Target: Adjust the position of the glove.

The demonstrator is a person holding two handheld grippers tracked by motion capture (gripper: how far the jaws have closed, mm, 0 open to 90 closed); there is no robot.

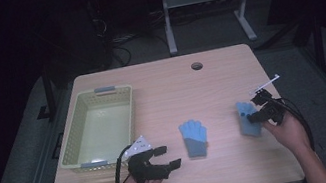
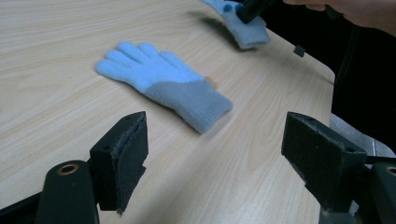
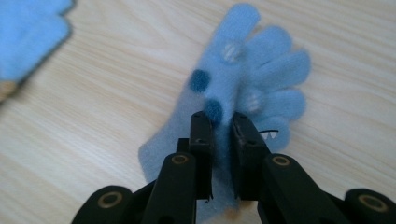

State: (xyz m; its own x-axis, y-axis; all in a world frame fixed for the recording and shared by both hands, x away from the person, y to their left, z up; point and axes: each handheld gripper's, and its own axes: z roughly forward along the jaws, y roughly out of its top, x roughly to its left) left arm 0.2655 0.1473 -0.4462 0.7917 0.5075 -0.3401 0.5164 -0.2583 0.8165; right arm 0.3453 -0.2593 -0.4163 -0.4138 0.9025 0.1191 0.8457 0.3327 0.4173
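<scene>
Two light blue knitted gloves lie on the wooden table. One glove (image 1: 194, 136) (image 2: 163, 84) rests flat near the middle, fingers pointing away from me. My left gripper (image 1: 168, 156) (image 2: 215, 158) hovers open just to its left, with nothing between the jaws. The other glove (image 1: 247, 118) (image 3: 243, 88) (image 2: 243, 25), with dark blue and white dots on it, is at the right. My right gripper (image 1: 252, 115) (image 3: 223, 135) is shut on this glove, pinching a fold of its fabric between the two pads.
A pale yellow plastic basket (image 1: 77, 137) stands empty at the left of the table. A round cable hole (image 1: 196, 65) sits near the far edge. Bare tabletop stretches between the basket and the gloves. Beyond the table stands a white desk frame (image 1: 167, 14).
</scene>
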